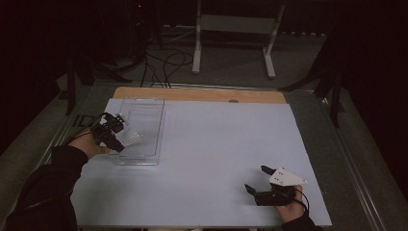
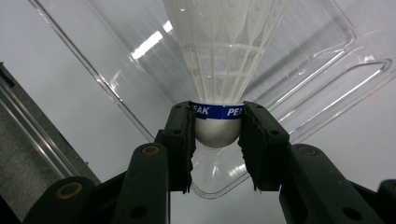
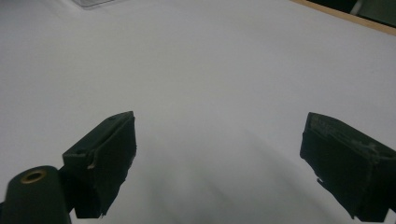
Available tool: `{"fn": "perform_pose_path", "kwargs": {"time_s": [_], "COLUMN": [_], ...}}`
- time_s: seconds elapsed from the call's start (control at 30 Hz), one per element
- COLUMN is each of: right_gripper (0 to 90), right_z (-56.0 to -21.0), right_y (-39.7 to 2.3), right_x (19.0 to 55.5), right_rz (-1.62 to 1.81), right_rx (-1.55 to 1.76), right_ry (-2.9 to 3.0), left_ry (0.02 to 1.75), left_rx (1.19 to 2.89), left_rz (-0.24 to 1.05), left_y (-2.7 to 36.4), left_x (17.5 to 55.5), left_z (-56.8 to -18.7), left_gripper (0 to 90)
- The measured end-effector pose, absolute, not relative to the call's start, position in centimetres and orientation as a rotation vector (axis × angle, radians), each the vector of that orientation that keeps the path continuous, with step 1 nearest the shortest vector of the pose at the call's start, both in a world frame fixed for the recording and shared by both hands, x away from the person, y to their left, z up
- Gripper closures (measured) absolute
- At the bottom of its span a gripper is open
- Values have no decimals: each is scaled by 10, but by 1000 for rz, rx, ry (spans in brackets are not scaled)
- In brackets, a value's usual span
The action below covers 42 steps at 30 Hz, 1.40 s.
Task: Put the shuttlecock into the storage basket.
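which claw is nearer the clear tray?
Left. The left claw is over the clear tray, shut on a shuttlecock. The right claw sits open, far off at the table's near right.

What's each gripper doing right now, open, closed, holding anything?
Left gripper: closed on the shuttlecock, gripping its rounded cork base, above the clear plastic tray.
Right gripper: open, empty, jaws wide apart over the white table.

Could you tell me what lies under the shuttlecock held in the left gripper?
Beneath the shuttlecock is the clear plastic tray, and the white table sheet shows through it. The left gripper clamps its cork, whose sides are covered by the pads.
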State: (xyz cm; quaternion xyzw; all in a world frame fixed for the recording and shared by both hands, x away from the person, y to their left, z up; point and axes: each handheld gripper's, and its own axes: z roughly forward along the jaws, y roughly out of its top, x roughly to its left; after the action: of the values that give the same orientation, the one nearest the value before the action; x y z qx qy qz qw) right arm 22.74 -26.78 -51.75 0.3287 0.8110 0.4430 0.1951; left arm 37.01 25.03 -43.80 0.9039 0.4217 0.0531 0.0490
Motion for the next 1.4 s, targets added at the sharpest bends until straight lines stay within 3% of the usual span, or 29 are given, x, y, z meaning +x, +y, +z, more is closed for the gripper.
{"fn": "perform_pose_path", "kwargs": {"time_s": [0.4,0.67,0.87,1.13,1.4], "right_gripper": [105,105,105,105,105], "right_z": [-517,-518,-517,-518,-518], "right_y": [-268,-268,-268,-268,-268], "right_x": [227,227,227,227,228], "right_rz": [1243,1240,1242,1241,1246], "right_rx": [920,922,919,920,925], "right_ry": [2269,2271,2270,2269,2268], "left_ry": [1320,1306,1304,1262,1250], "left_rx": [2679,2640,2585,2549,2561], "left_rz": [155,152,110,124,108], "left_y": [248,246,246,239,232], "left_x": [369,368,369,370,372], "left_z": [-427,-423,-417,-410,-412], "left_gripper": [417,353,214,178,21]}}
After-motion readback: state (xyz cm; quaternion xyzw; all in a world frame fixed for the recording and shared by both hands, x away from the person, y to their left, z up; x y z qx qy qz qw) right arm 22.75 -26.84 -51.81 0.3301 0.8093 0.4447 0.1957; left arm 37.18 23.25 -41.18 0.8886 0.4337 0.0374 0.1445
